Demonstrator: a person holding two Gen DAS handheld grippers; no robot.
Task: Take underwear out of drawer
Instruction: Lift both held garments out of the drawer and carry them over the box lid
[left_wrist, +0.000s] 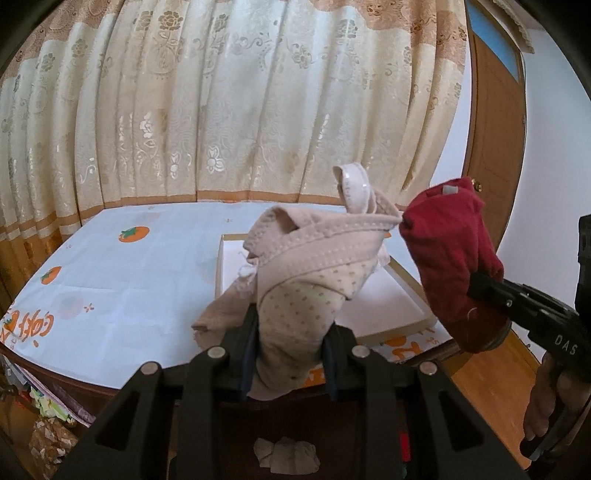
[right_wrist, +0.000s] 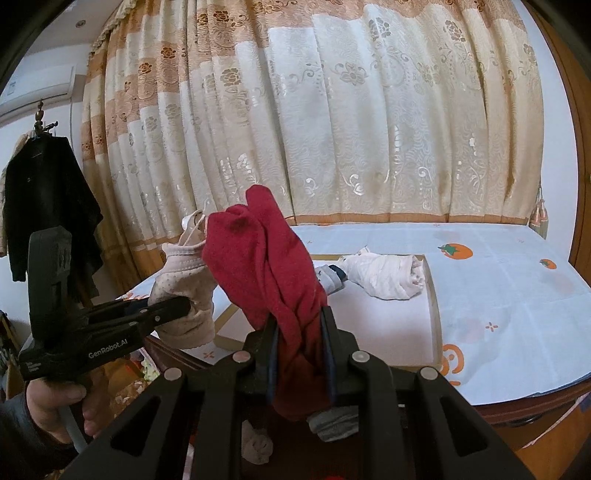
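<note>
Left tool (left_wrist: 291, 328) clenching the beige dotted underwear (left_wrist: 306, 266), right tool (right_wrist: 299, 332) clenching the red underwear (right_wrist: 266, 258); both pieces standing up bunched between the pads, raised in the air in front of the bed (right_wrist: 517, 288). Lying on the bed sheet, a shallow wooden tray (right_wrist: 430, 295), with a white rolled garment (right_wrist: 388, 275) and a small grey piece resting inside it. Below the tools, dimly showing, more cloth pieces in a dark space, probably the drawer, though not clear enough for saying so. A person's hand (right_wrist: 55, 402) wrapping the handle of the left tool.

Judging by the folds and the drooping ends: both pieces being soft, very light, thin, with no stiffness at all, so hanging and flopping freely. Not fragile, not slippery, cotton-like cloth catching well on the pads. Best holding in the thick middle bunch, as now, or on the stitched waistband, and not on a single loose edge or the white strap loop (left_wrist: 352, 188), which could be slipping out or stretching
</note>
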